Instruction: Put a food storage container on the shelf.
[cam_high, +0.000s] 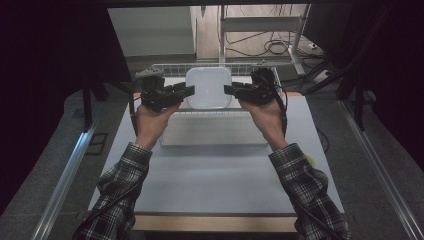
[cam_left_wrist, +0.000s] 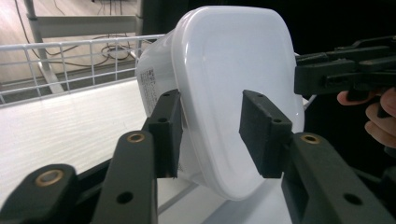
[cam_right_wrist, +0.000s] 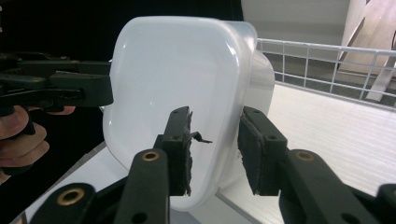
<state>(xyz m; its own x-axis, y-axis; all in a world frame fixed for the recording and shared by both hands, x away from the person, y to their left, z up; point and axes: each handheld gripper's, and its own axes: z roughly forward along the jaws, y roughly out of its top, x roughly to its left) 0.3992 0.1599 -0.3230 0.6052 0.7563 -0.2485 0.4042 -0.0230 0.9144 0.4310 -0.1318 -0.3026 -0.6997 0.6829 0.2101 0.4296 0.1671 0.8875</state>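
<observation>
A white plastic container (cam_high: 208, 87) with its lid on hung in the air between the two grippers, above the far half of the table (cam_high: 215, 190), toward twelve o'clock in the high view. The left gripper (cam_high: 189, 90) met it from nine o'clock and the right gripper (cam_high: 228, 89) from three o'clock.

In the left gripper view the container (cam_left_wrist: 233, 84) sat tilted on edge, with one black jaw on the tub side and the other on the lid side of its rim. The jaws bracketed that edge, but whether they were clenched on it or merely around it could not be told. The right gripper view showed the same arrangement on the container (cam_right_wrist: 173, 79), one jaw against the lid face and the other behind the rim; its grip could not be told either.

Below and behind the container lay a white wire basket (cam_high: 172, 67) on a white tray (cam_high: 210, 132), the basket's grid rising just past the container at twelve o'clock. Both plaid sleeves (cam_high: 122, 190) came in from six o'clock. Cables (cam_high: 272, 47) lay on the floor beyond the table, beside a metal shelf frame (cam_high: 260, 22).
</observation>
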